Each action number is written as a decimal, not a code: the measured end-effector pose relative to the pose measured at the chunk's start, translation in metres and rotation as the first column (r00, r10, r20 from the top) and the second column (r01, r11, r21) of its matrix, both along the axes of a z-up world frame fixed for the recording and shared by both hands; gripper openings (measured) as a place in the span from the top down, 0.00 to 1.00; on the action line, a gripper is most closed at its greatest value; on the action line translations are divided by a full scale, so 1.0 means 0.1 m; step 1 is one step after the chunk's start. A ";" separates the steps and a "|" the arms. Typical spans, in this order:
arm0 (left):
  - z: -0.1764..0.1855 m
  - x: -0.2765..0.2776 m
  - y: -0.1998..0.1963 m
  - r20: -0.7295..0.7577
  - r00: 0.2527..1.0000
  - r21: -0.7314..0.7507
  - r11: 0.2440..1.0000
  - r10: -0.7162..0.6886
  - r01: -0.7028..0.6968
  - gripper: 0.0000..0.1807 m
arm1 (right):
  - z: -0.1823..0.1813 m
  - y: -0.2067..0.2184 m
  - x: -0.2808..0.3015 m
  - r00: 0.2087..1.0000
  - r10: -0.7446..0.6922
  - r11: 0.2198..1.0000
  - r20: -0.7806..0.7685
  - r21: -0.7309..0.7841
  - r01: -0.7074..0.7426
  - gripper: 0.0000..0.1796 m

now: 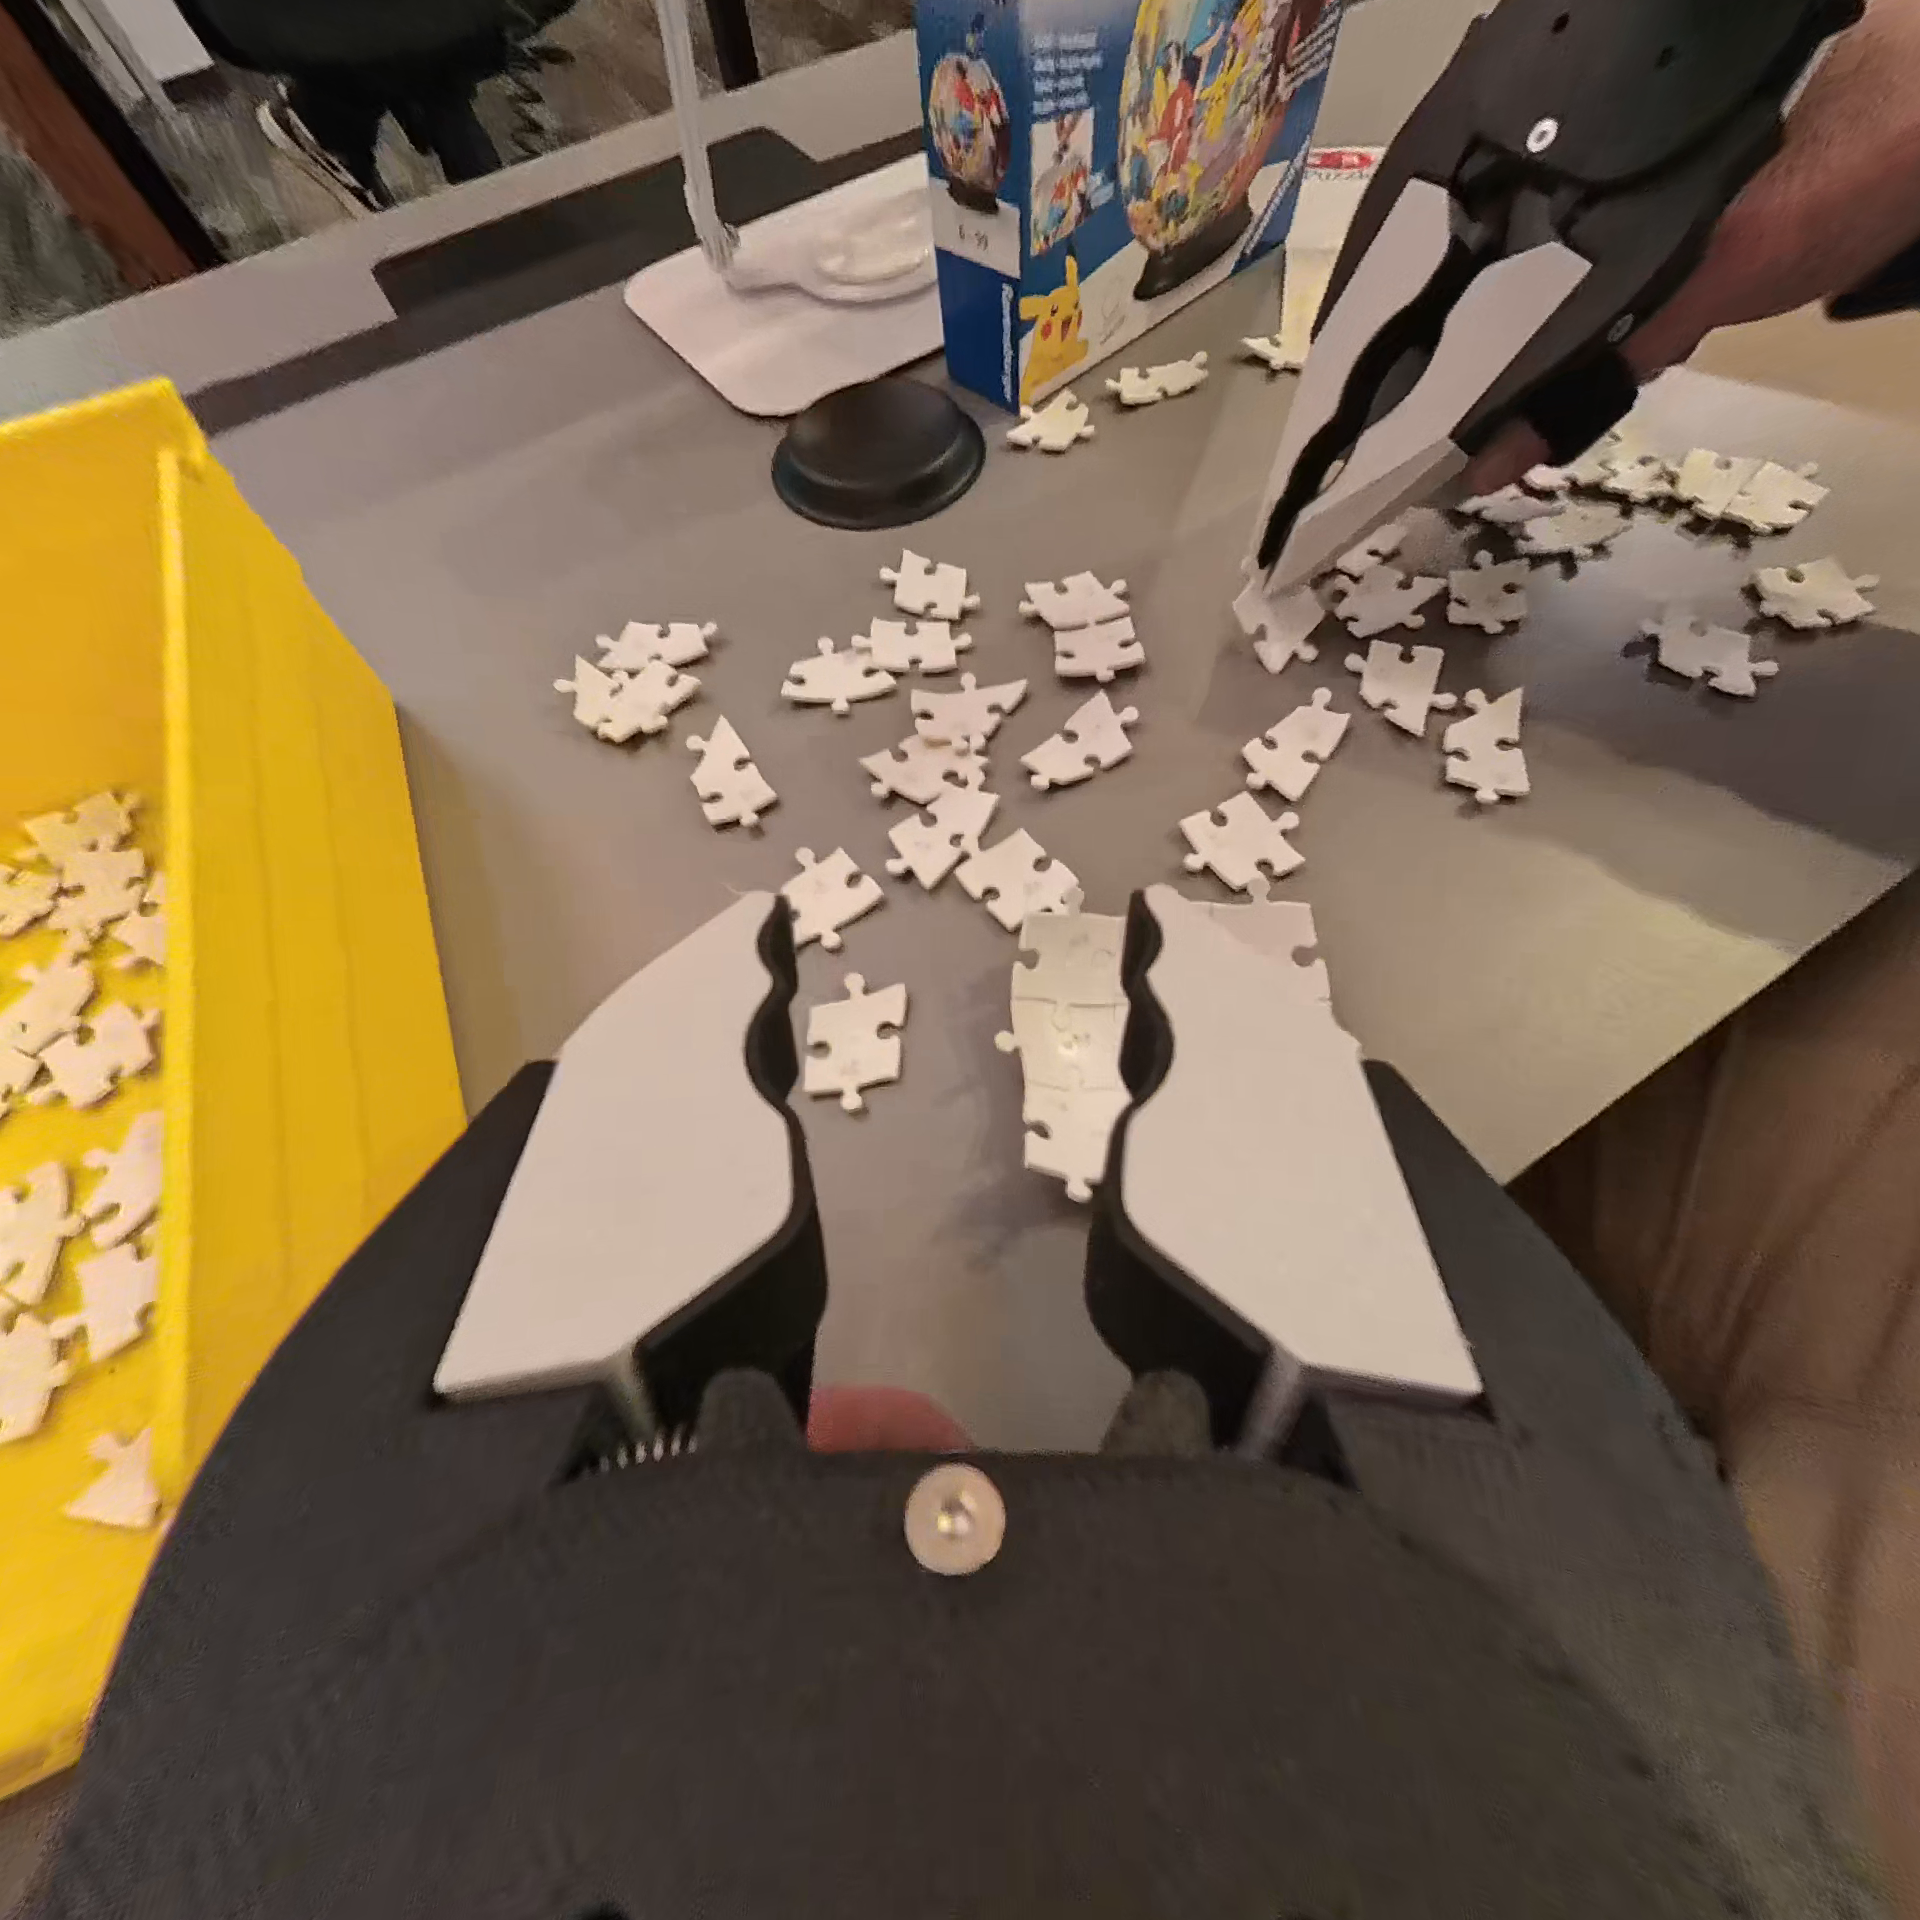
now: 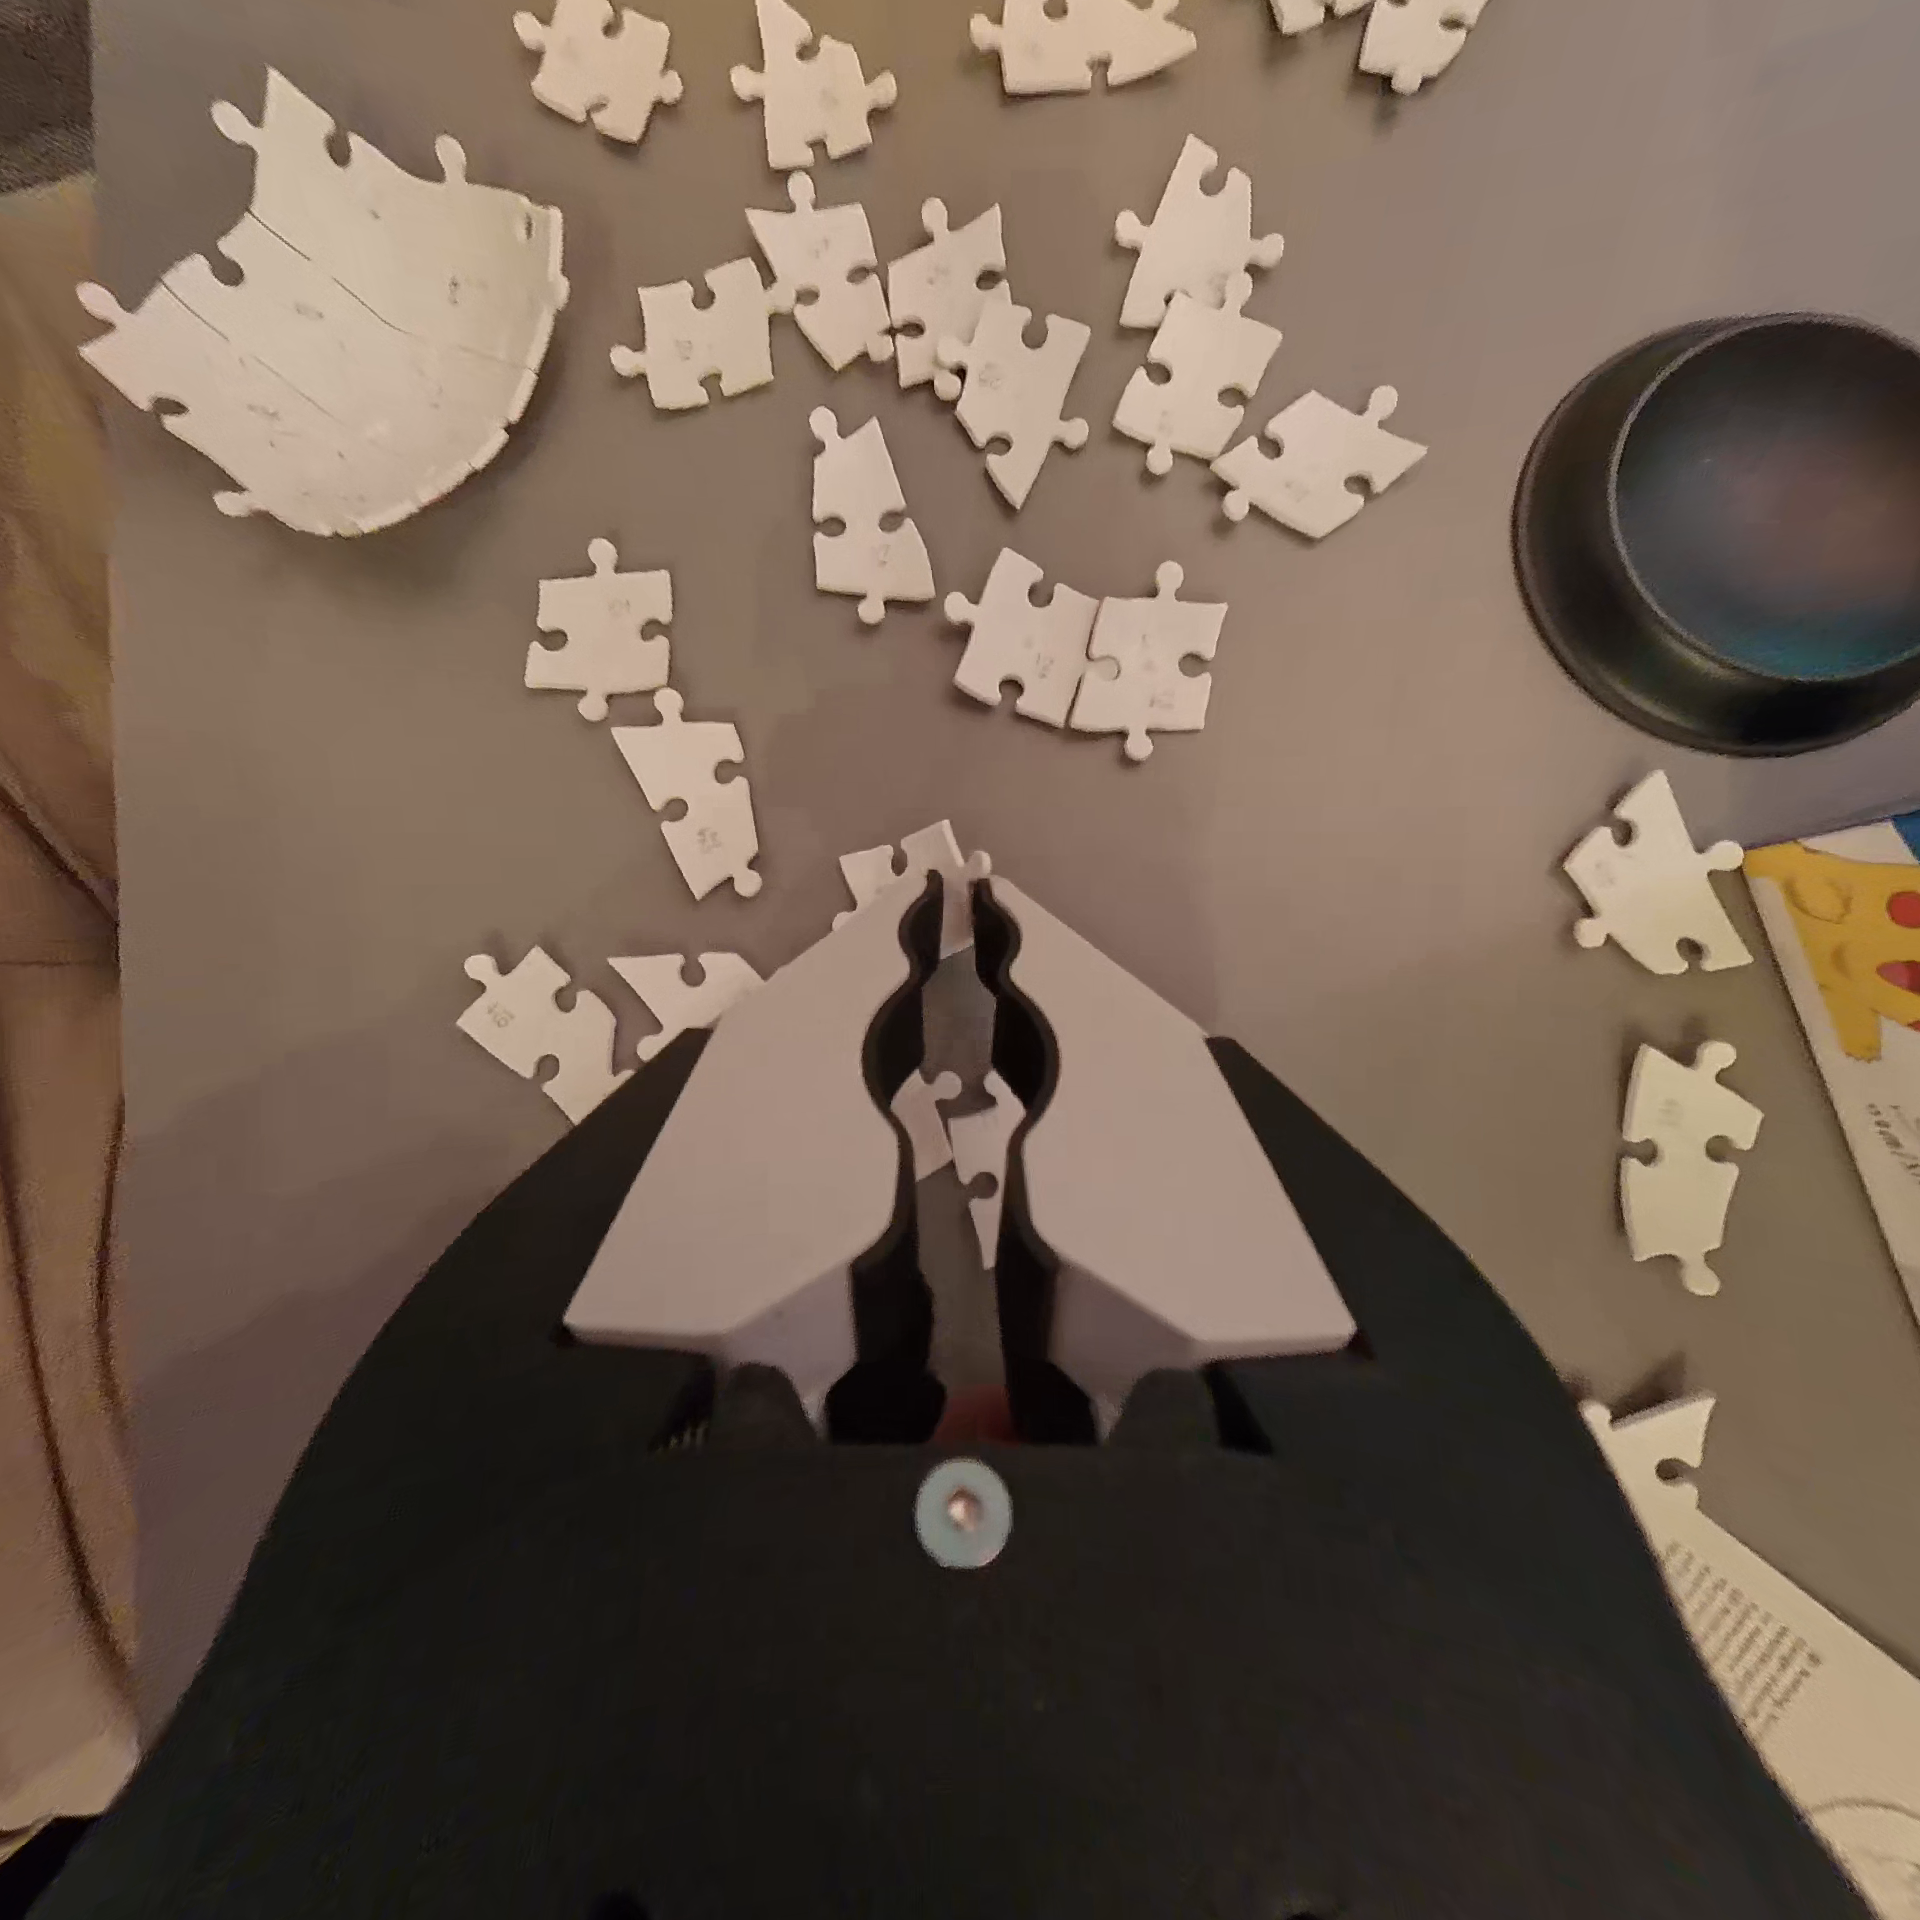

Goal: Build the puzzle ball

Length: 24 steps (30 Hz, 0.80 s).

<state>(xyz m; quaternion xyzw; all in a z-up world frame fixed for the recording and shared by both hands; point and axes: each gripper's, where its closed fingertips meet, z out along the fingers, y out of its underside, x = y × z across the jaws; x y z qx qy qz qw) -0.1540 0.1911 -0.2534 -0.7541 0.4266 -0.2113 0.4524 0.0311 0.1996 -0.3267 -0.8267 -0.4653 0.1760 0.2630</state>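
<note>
We hold the left gripper (image 1: 961, 925) with its fingers spread wide and empty, low over the grey table (image 1: 520, 540). Just beside its right finger lies the shell (image 1: 1070, 1049), a curved run of joined white pieces, near the table's near edge; in the right wrist view the shell (image 2: 332, 343) shows as a bowl-shaped section. The right gripper (image 1: 1276, 566) is clenched on one piece (image 1: 1280, 618), held on edge; we cannot tell whether that piece touches the table. Loose pieces (image 1: 935, 769) lie scattered across the middle of the table. The black stand (image 1: 878, 449) sits toward the far edge, beside the box (image 1: 1101, 187). A yellow bin (image 1: 260, 831) at the left edge holds more pieces.
</note>
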 end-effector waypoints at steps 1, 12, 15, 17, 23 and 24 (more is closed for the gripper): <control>0.00 -0.01 0.02 0.017 1.000 -0.013 1.000 0.012 -0.012 0.67 | 0.02 0.00 -0.03 1.000 0.006 1.000 -0.015 0.002 -0.006 0.99; -0.07 0.24 -0.02 0.045 0.998 -0.045 0.998 -0.033 0.035 0.74 | 0.44 -0.10 -0.24 0.966 0.017 0.999 -0.258 -0.035 -0.027 1.00; -0.02 0.34 -0.02 0.048 0.996 -0.033 0.996 -0.080 0.082 0.81 | 0.68 -0.11 -0.40 0.940 0.050 0.997 -0.337 -0.035 -0.065 1.00; 0.04 0.34 0.02 0.042 0.994 -0.017 0.994 -0.105 0.106 0.83 | 0.79 -0.14 -0.55 0.935 0.099 0.993 -0.340 -0.029 -0.116 1.00; 0.14 0.49 -0.09 0.163 0.954 -0.131 0.953 -0.251 0.273 0.86 | 0.98 -0.27 -1.13 0.924 0.274 0.960 -0.266 0.025 -0.277 1.00; 0.11 0.52 -0.12 0.148 0.953 -0.131 0.950 -0.265 0.285 0.86 | 0.99 -0.29 -1.21 0.922 0.292 0.955 -0.253 0.033 -0.293 1.00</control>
